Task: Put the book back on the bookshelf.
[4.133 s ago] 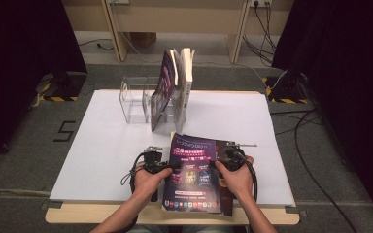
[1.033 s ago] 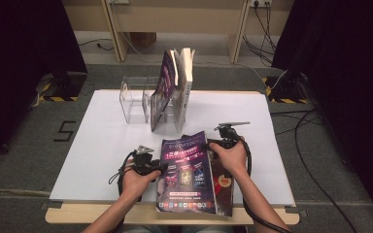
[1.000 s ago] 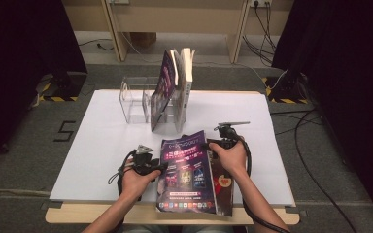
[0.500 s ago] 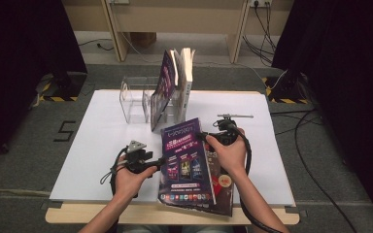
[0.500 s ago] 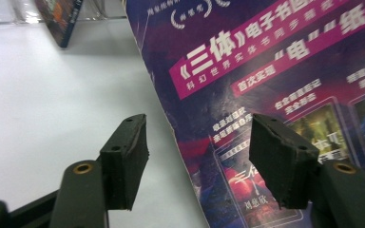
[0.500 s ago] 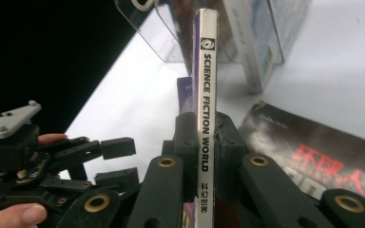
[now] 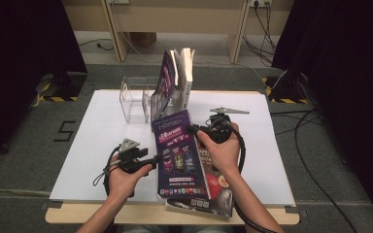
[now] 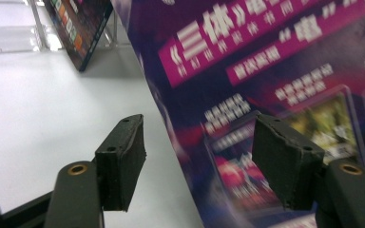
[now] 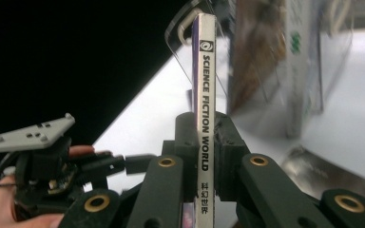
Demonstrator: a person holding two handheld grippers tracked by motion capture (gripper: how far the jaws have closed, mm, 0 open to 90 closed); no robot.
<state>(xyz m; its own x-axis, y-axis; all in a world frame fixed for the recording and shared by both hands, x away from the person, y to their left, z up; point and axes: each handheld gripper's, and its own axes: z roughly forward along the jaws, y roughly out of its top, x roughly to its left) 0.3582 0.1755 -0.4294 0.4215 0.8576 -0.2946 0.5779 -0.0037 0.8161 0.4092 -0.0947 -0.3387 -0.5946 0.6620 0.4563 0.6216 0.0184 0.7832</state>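
A: How did the hold look? Closest in, the right gripper (image 9: 204,142) had its jaws clamped on the spine of the magazine (image 7: 177,153), lifting that edge off the table (image 7: 102,141). Another magazine (image 7: 213,187) lay flat just beneath it.

B: And the left gripper (image 8: 199,166) had just been spreading its jaws. They stood wide and pressed on nothing, with the cover's free edge lying between the pads.

A: I judged the next bit called for a firm pinch on the spine, a steady lift to upright, and the left gripper kept nearby to steady the pages.

B: Farther ahead of both stood the clear rack (image 7: 138,99), with upright magazines (image 7: 167,82) leaning in it.

A: Which slot was free I couldn't tell; the clear walls blurred together, and the lifted cover's text was smeared.
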